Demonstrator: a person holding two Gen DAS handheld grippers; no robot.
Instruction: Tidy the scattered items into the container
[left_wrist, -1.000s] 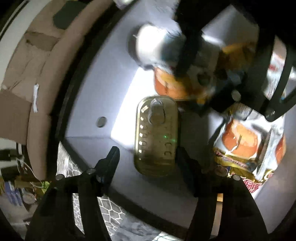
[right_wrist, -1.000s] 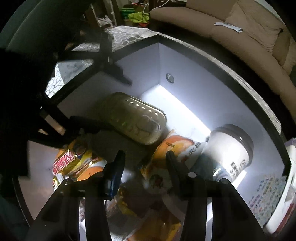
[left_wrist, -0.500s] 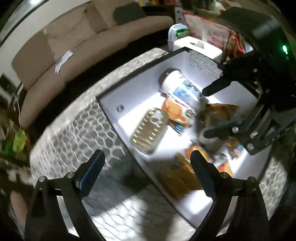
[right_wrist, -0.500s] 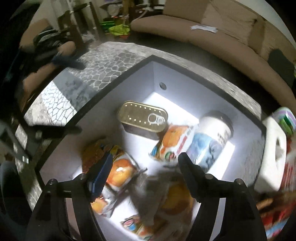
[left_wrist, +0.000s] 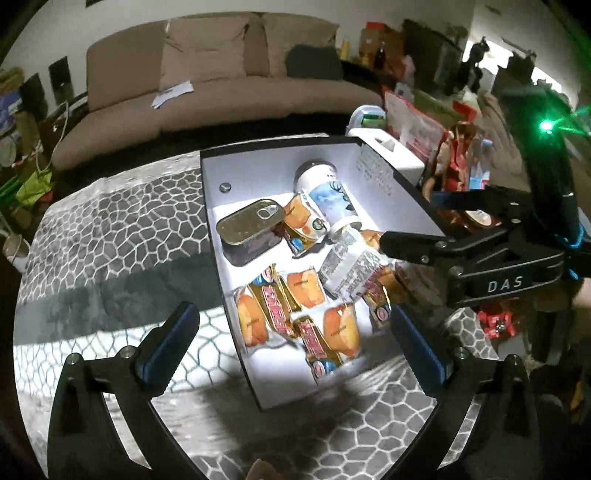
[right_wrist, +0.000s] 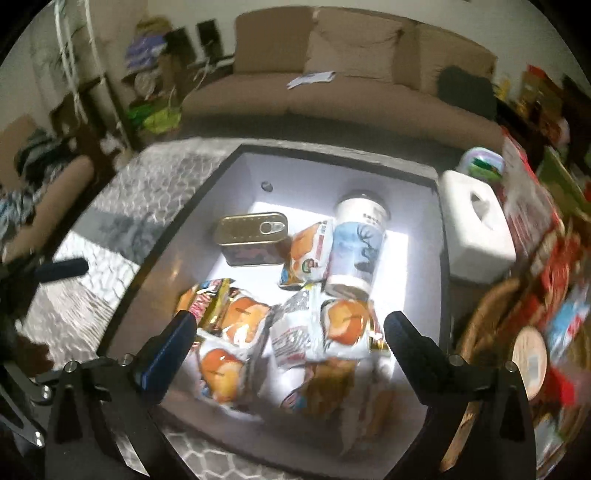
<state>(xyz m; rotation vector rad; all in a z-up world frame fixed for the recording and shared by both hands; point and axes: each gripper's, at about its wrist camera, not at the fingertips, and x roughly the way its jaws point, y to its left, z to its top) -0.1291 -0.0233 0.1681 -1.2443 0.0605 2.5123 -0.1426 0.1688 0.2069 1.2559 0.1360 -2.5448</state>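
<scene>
A black-rimmed white box (left_wrist: 236, 302) (right_wrist: 439, 236) sits on the patterned table. Inside lie a gold pull-tab tin (left_wrist: 251, 223) (right_wrist: 251, 232), a white cup with a deer print (left_wrist: 328, 195) (right_wrist: 358, 243) on its side, and several orange snack packets (left_wrist: 295, 325) (right_wrist: 240, 321). My left gripper (left_wrist: 291, 343) is open and empty, raised above the box's near edge. My right gripper (right_wrist: 288, 350) is open and empty, raised above the packets; it also shows at the right of the left wrist view (left_wrist: 461, 243).
A white tissue box (right_wrist: 476, 229) and red snack bags (left_wrist: 417, 129) stand beside the box on the right. A wicker basket (right_wrist: 491, 321) is at the right. A beige sofa (left_wrist: 207, 74) runs behind the patterned table (left_wrist: 110, 251).
Both grippers have pulled up and back out of the box, from close above the tin and packets to high above it. Both jaws have opened wider.
</scene>
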